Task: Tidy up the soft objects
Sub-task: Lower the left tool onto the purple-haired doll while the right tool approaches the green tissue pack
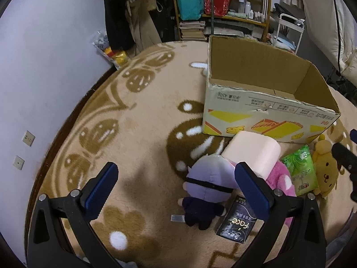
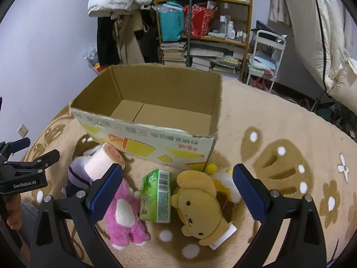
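A beige blanket (image 2: 267, 120) with brown flower patterns carries an open cardboard box (image 2: 156, 134), and its floor shows bare in the right wrist view. The soft things lie in a row along the box's printed front wall. From the left wrist view the row starts with a purple-haired doll (image 1: 205, 187) in dark clothes, a black tissue pack (image 1: 235, 222) just beside its feet, and a small clear wrapper (image 1: 177, 218) on the blanket to the doll's other side. A pink roll-shaped plush (image 1: 253, 154) lies across the doll's head and a pink bear (image 1: 281, 181). Next come a green tissue pack (image 1: 301, 169) and a yellow dog plush (image 1: 324, 169) at the row's end.

The right wrist view hides the black pack but shows the roll's swirl-printed end, the green pack's barcode side and the dog plush face up with a white tag. A small yellow pompom (image 2: 211, 168) sits by the box's front corner, unseen from the other camera.

The left gripper (image 1: 176, 186) hangs spread wide above the blanket beside the doll, grasping nothing. The right gripper (image 2: 177, 184) is likewise released, its fingers straddling the green pack and the dog plush from above. A hand (image 2: 13, 210) holding the left gripper's handle shows at the right view's edge.
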Motion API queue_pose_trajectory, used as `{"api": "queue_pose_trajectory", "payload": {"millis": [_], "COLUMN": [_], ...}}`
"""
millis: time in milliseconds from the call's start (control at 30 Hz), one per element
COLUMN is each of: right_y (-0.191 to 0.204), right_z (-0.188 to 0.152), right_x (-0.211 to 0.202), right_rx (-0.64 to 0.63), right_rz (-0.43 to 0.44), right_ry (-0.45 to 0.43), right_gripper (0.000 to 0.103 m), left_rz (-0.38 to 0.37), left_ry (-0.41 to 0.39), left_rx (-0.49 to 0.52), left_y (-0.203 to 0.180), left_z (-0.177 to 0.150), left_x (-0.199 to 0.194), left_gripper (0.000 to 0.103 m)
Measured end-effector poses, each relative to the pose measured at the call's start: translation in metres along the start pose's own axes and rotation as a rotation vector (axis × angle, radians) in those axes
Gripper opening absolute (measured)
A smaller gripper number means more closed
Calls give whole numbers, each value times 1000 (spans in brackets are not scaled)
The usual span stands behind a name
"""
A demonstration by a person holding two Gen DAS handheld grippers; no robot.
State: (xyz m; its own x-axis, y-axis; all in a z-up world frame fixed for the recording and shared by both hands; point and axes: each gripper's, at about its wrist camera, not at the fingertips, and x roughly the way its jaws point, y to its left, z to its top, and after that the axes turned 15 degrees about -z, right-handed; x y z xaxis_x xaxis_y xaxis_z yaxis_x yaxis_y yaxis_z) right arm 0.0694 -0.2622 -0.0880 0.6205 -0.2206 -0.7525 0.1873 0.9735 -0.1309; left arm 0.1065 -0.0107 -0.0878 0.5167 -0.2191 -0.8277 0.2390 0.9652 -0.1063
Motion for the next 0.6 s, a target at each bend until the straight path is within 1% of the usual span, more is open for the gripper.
{"api": "queue_pose_trajectory", "payload": {"millis": [100,200,367,467,600], "right_y": [7,13,20,22,24], "right_z": [-2,-3,-7,-10,-14], "right_x": [5,11,22,30,37], "right_rx": [-24,-38,-55,-55,-63], "right_rz": [11,26,48,62,78], "right_ry": [11,24,54,83,106], "right_gripper": [98,97,93,91,90], "left_rz": [-11,-11,-17,-32,-33], "left_ry": [13,43,87,128,159], "left_rx": [8,17,17,10,1], "left_y": [-2,-5,-7,-8,-7], "left_z": [0,-3,-7,-8,-9], "left_x": [8,17,29,39,49], "left_gripper": [103,103,103,103,103]}}
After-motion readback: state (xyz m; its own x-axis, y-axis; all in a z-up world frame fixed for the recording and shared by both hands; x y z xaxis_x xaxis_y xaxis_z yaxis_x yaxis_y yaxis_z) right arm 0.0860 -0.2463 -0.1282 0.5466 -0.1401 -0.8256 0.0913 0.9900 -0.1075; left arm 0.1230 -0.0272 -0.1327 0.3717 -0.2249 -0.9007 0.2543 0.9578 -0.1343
